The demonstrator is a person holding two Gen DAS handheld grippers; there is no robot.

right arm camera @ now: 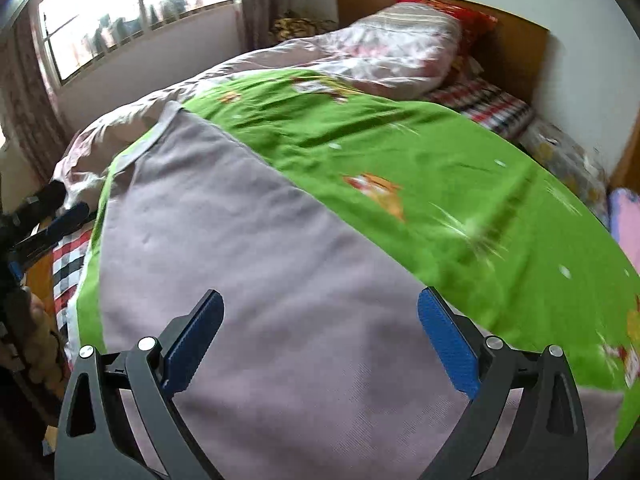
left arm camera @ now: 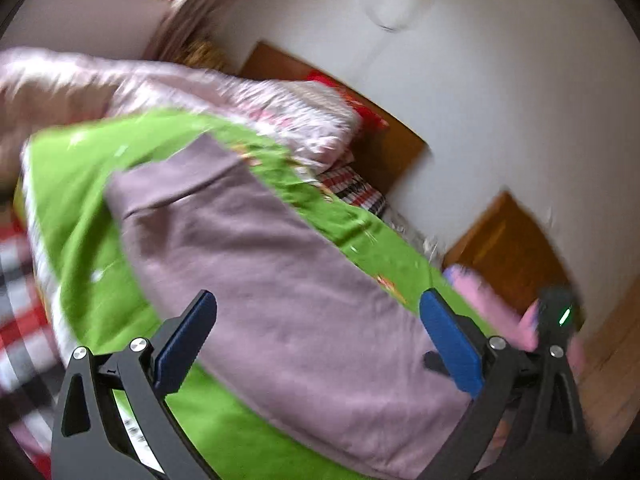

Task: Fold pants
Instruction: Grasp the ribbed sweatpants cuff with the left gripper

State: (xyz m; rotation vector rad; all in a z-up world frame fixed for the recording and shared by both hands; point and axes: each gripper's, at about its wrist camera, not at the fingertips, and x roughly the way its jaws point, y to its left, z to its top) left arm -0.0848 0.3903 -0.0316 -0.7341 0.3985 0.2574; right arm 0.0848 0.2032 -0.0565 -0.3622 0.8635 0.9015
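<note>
A pair of mauve-grey knit fabric pants (right arm camera: 256, 264) lay spread flat on a bright green printed bedsheet (right arm camera: 460, 184) that covered the bed. In the right wrist view the pants ran from the near edge, under the hand-held gripper, away to the far left, where their pale waistband end (right arm camera: 160, 128) lay close to the left edge of the green sheet. The right hand-held gripper (right arm camera: 320, 340) hovered over the near part of the pants with its two blue-padded fingers (right arm camera: 448, 344) spread wide, gripping nothing.

The left wrist view was tilted and blurred by motion. There the same pants (left arm camera: 280, 280) crossed the green sheet (left arm camera: 80, 208) diagonally, and the left hand-held gripper (left arm camera: 318, 340) was likewise spread wide above the cloth, with nothing between its blue pads (left arm camera: 188, 344). Whether either hand-held gripper touched the fabric could not be told.

Beyond the green sheet lay a crumpled pale pink quilt (right arm camera: 384, 52), with a red and white checked sheet (right arm camera: 496, 108) showing beside it at the far right, below a brown wooden headboard (right arm camera: 516, 36). A window (right arm camera: 132, 12) stood at the far left. At the left edge of the right wrist view, the left hand-held gripper's dark body (right arm camera: 44, 216) showed beside the bed.
</note>
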